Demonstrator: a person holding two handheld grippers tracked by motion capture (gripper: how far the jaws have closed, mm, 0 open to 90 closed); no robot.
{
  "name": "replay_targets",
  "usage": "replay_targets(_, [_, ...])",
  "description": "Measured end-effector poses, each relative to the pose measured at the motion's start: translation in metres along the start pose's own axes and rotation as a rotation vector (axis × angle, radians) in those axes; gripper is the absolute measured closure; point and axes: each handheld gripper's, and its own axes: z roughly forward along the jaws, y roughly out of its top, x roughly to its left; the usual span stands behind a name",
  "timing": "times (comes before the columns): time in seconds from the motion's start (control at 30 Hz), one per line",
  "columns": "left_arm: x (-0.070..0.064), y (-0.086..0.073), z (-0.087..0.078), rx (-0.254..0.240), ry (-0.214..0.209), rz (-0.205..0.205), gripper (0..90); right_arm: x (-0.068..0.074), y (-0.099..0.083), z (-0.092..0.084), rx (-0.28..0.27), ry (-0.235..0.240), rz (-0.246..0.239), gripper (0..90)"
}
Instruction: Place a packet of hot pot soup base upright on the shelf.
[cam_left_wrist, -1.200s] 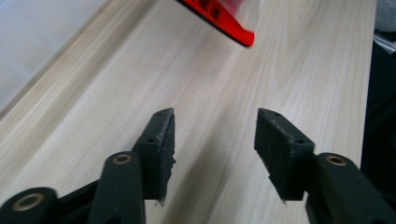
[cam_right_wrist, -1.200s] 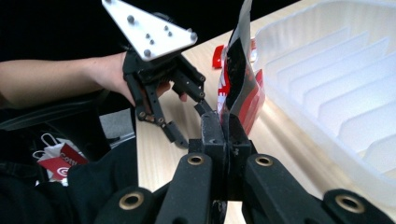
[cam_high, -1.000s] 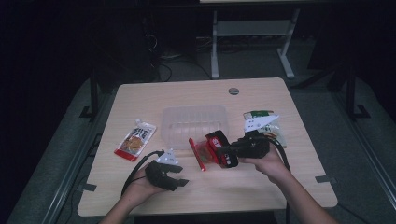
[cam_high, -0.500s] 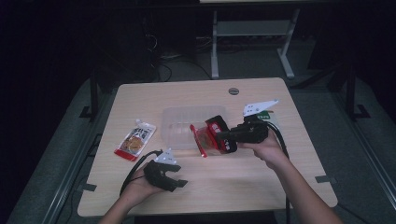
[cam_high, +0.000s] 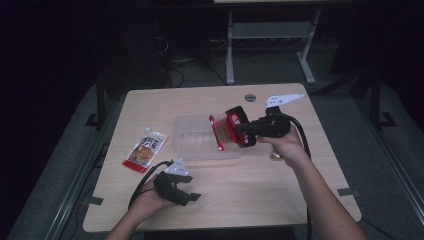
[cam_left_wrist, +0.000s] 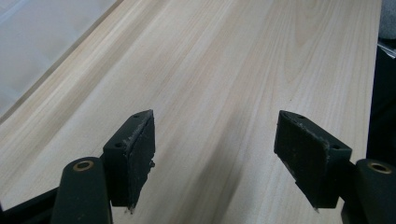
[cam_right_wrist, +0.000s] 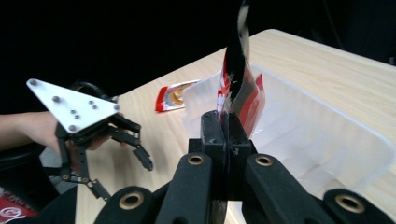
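While pinching a red packet (cam_high: 220, 133), right gripper (cam_high: 239, 131) over clear tray (cam_high: 192, 131); left gripper (cam_high: 192, 196) spread, empty.

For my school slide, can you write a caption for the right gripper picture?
The right gripper pinches a red snack packet over a clear plastic tray.

Desk, pale wood (cam_high: 260, 190): bare along the near edge and right side, open passage there. Obstacles: clear plastic rectangular tub (cam_high: 192, 142) at centre; flat red-and-white snack packet (cam_high: 145, 150) lying just left of it, narrow gap between.
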Motion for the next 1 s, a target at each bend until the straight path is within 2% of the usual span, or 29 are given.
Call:
replay_targets(0.13, [-0.001, -0.001, 0.001, -0.011, -0.003, -0.018, 28.8, -0.004, -0.001, -0.007, -0.017, -0.02, 0.008, 90.0])
replay_targets(0.27, [0.0, -0.001, 0.0, 0.0, 0.002, -0.002, 28.8, -0.008, -0.002, -0.015, -0.026, -0.042, 0.014, 90.0])
replay_targets(0.43, [-0.001, -0.001, 0.001, -0.009, -0.001, -0.016, 28.9, -0.016, -0.007, -0.024, -0.03, -0.077, 0.031, 90.0])
replay_targets(0.6, [0.0, -0.002, 0.0, 0.001, -0.003, -0.006, 28.8, -0.018, -0.008, -0.028, -0.029, -0.096, 0.033, 90.0])
replay_targets(1.0, [0.0, -0.002, 0.0, 0.009, -0.002, 0.002, 28.8, -0.019, -0.013, -0.019, 0.019, -0.136, 0.029, 90.0])
